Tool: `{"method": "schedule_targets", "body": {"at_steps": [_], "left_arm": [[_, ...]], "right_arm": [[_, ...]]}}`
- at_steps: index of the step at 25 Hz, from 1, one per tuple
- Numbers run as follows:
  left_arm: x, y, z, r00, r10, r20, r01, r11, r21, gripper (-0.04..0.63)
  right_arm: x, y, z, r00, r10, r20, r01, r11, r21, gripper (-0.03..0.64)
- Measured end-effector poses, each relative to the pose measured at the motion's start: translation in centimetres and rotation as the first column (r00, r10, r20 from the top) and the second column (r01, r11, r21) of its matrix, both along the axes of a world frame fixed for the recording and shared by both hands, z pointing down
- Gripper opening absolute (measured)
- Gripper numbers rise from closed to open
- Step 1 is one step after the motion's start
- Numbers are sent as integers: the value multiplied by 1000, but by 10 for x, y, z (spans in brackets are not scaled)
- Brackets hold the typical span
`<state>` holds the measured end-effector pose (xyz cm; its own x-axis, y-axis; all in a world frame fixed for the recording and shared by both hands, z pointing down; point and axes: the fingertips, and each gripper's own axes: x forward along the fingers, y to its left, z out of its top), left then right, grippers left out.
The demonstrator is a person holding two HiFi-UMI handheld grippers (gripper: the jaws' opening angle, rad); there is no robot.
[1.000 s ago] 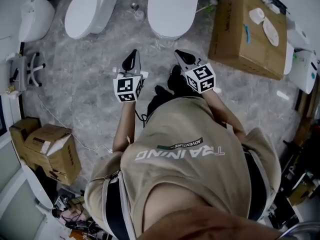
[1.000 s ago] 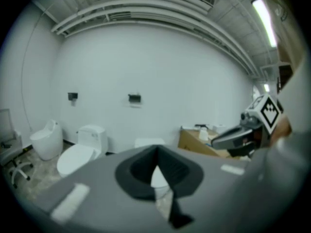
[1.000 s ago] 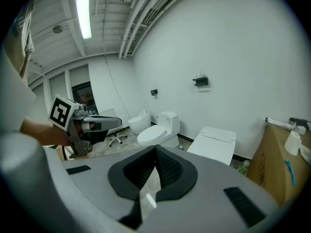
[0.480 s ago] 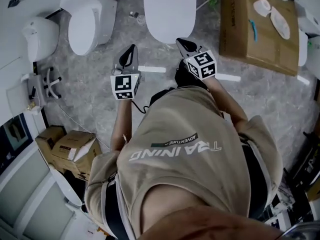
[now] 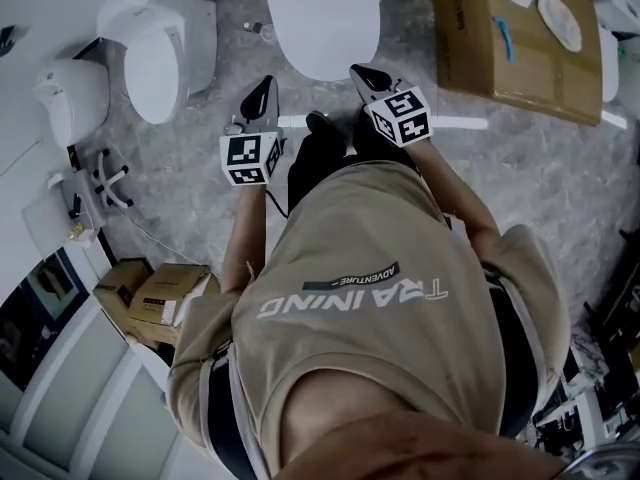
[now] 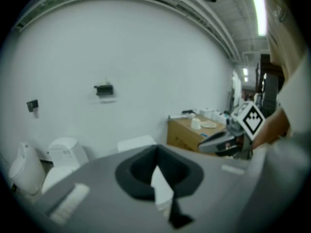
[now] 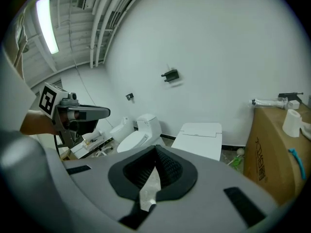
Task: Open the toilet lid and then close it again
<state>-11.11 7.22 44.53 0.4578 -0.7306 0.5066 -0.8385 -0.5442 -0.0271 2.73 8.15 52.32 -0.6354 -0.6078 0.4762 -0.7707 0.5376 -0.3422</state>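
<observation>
The toilet lid point(image 5: 320, 18) lay flat and closed at 12 o'clock in the head view, on a white toilet standing against the wall. The person stood facing it on the grey marbled floor point(image 5: 520, 158), with both tools held out in front of the chest.

The left gripper point(image 5: 268, 83) pointed toward 12 o'clock, with the lid up at its 1 o'clock. In the left gripper view, the left gripper point(image 6: 156, 148) had its dark jaws pressed together at the tips with nothing between them. The toilet lid point(image 6: 136, 142) showed just past them at 11 o'clock, apart from the jaws.

The right gripper point(image 5: 356, 71) sat at the lid's 5 o'clock, its tip overlapping the lid's front edge in the head view. The right gripper view showed the right gripper point(image 7: 155, 147) with its jaws also closed tip to tip and empty. There the toilet lid point(image 7: 199, 132) stood ahead at 1 o'clock, clear of the jaws and not touched.

A second toilet point(image 5: 160, 43) stood at 10 o'clock from the left gripper. A cardboard box point(image 5: 510, 43) lay at 2 o'clock from the right gripper. In the right gripper view the box point(image 7: 277, 149) was at 3 o'clock and the left gripper point(image 7: 85, 113) at 9 o'clock.
</observation>
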Motion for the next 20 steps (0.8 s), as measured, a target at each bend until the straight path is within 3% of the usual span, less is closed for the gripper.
{"method": "schedule_targets", "body": {"at_steps": [4,10,16,20], "left_arm": [[2,-17,11,998,64,7,-63,998,-18,3],[-9,-47,38,986,153,-60,-157,985,-69,3],[-17,-65,52,962,253,-102,-261,962,-80,3],[-28,-68,94,953,275,-125,-293,941,-171,3]], "right_arm": [[0,-8,12,999,50,-20,-50,998,-34,12],[3,-25,21,981,170,-95,-177,982,-63,11],[2,-47,28,937,309,-160,-320,946,-45,11],[-12,-53,58,920,337,-202,-362,926,-103,11]]}}
